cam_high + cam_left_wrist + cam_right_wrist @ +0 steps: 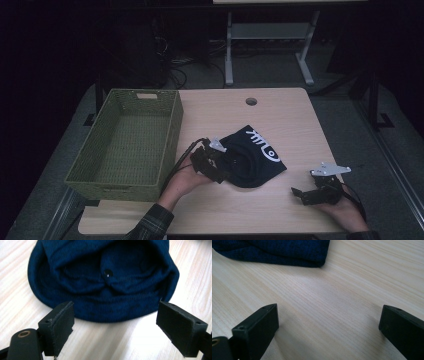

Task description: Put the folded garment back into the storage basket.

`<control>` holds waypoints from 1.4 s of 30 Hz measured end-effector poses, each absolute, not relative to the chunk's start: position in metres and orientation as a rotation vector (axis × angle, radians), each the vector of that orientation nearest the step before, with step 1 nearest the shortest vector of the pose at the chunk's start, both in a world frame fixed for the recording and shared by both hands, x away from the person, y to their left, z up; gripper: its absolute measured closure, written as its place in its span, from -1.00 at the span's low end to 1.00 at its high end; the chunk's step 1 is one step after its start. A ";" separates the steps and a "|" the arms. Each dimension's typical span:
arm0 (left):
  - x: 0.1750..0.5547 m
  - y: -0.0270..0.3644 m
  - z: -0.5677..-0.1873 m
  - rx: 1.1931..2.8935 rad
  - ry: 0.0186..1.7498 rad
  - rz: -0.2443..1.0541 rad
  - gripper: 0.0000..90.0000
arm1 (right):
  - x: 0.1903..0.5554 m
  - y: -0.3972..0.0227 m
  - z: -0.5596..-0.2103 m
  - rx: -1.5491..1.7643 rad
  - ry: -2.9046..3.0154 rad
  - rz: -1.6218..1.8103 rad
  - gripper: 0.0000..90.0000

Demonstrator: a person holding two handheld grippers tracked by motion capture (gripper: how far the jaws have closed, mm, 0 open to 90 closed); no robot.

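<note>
**Two hand-held grippers wide apart, dark blue cap on the worktop between them**

Nearest the person, at the front edge of the pale wooden worktop (280, 210), the right hand (345, 212) rests low with the right hand-held gripper (300, 195) pointing leftward across the boards. In the right gripper view its two black jaws stand wide apart over bare wood grain, gripping nothing, and a corner of the cap's dark knit fabric lies farther off at the top of that view.

A little farther in, the left hand (182, 182), with a plaid sleeve (152, 222) behind it, holds the left hand-held gripper (217, 172) right at the near-left edge of the dark blue cap (252, 157). In the left gripper view the jaws are spread wide, one on each side of the cap's rounded rim (105, 312), which lies just ahead of the pads (61, 325); the jaws are not closed on the cloth. The cap's hollow faces this camera, with a small eyelet (108, 272) showing inside the folds.

The cap lies flat near the middle of the worktop, white lettering (262, 145) on its far-right part.

To the left, a green woven basket (170, 135) sits along the worktop's left side, overhanging its edge, well apart from the cap. Beyond the cap, a round cable hole (251, 101) sits near the far edge. Past the worktop, the legs of a white frame (229, 55) stand on the dim floor.
</note>
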State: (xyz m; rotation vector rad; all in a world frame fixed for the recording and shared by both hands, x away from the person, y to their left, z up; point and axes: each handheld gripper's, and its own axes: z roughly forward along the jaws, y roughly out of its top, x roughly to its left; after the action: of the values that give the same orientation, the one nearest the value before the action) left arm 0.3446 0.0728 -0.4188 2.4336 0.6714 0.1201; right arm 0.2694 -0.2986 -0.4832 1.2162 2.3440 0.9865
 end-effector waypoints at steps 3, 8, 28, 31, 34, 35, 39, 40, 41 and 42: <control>0.351 0.067 -0.416 2.447 0.664 0.111 -0.68 | 0.270 -0.299 -0.483 1.212 2.347 0.986 -0.95; 0.361 0.058 -0.415 2.475 0.653 0.115 -0.66 | 0.270 -0.299 -0.483 1.212 2.347 0.987 -0.95; 0.385 0.023 -0.441 2.623 0.628 0.082 -0.56 | 0.270 -0.299 -0.483 1.212 2.347 0.987 -0.95; 0.385 0.020 -0.446 2.647 0.624 0.084 -0.55 | 0.270 -0.299 -0.483 1.212 2.347 0.987 -0.95; 0.384 0.019 -0.447 2.657 0.617 0.098 -0.52 | 0.270 -0.299 -0.483 1.212 2.347 0.987 -0.95; 0.384 0.019 -0.447 2.659 0.610 0.100 -0.49 | 0.270 -0.299 -0.483 1.212 2.347 0.987 -0.95; 0.384 0.021 -0.446 2.641 0.616 0.099 -0.31 | 0.270 -0.299 -0.483 1.212 2.347 0.987 -0.95; 0.384 0.022 -0.445 2.642 0.611 0.099 -0.21 | 0.270 -0.299 -0.483 1.212 2.347 0.987 -0.95; 0.384 0.022 -0.445 2.642 0.611 0.095 -0.15 | 0.270 -0.299 -0.483 1.212 2.347 0.987 -0.95; 0.384 0.022 -0.444 2.642 0.607 0.090 -0.08 | 0.270 -0.299 -0.483 1.212 2.347 0.987 -0.95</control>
State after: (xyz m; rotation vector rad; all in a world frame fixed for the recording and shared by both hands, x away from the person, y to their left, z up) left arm 0.3835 0.0224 -0.4443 2.6418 0.6070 0.0901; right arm 0.2696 -0.2988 -0.4832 1.2124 2.3468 0.9867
